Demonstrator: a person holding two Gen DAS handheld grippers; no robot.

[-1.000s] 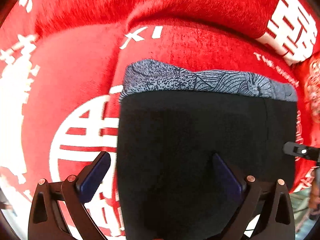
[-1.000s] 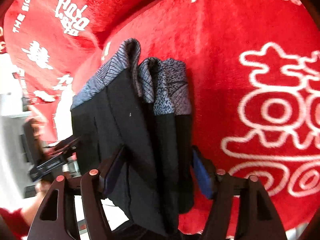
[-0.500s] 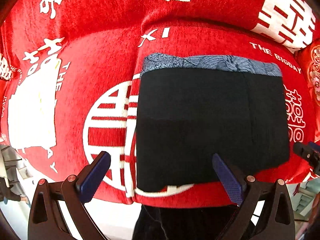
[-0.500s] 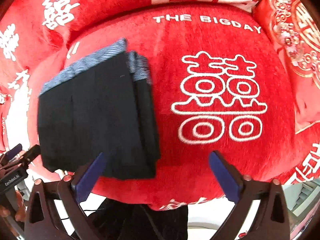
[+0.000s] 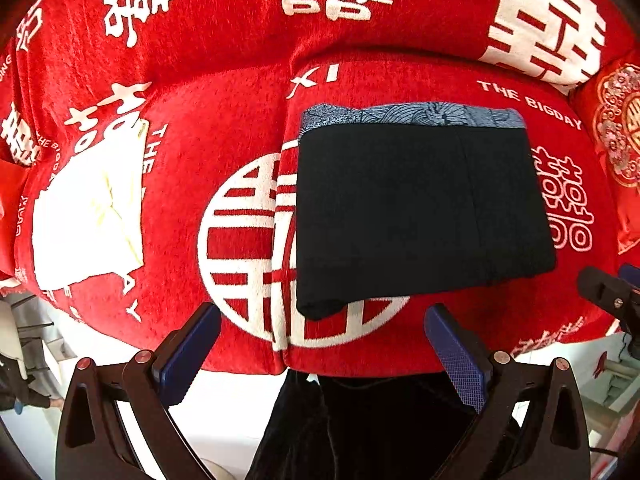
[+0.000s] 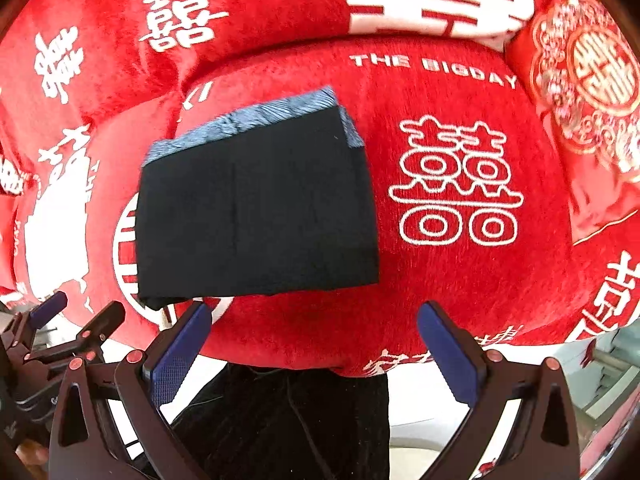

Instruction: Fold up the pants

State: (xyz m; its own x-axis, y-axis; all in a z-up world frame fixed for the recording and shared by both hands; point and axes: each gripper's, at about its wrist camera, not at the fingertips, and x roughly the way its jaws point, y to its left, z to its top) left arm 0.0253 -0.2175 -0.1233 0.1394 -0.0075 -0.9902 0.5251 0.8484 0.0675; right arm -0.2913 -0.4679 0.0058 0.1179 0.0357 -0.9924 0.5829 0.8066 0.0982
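Lying folded on the red cushion (image 5: 400, 340), pants (image 5: 420, 208) sit beneath both wide-open, empty grippers.

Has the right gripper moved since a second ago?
Yes. The right gripper has risen off the pants, which now look smaller on the red sofa; its jaws have just been opening, nothing between them.

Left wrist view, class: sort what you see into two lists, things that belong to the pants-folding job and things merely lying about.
Belongs to the job:
folded black pants
left gripper, open
right gripper, open

Just lying about:
red cushion cover, which the pants rest on
white patch on the cushion
embroidered red pillow
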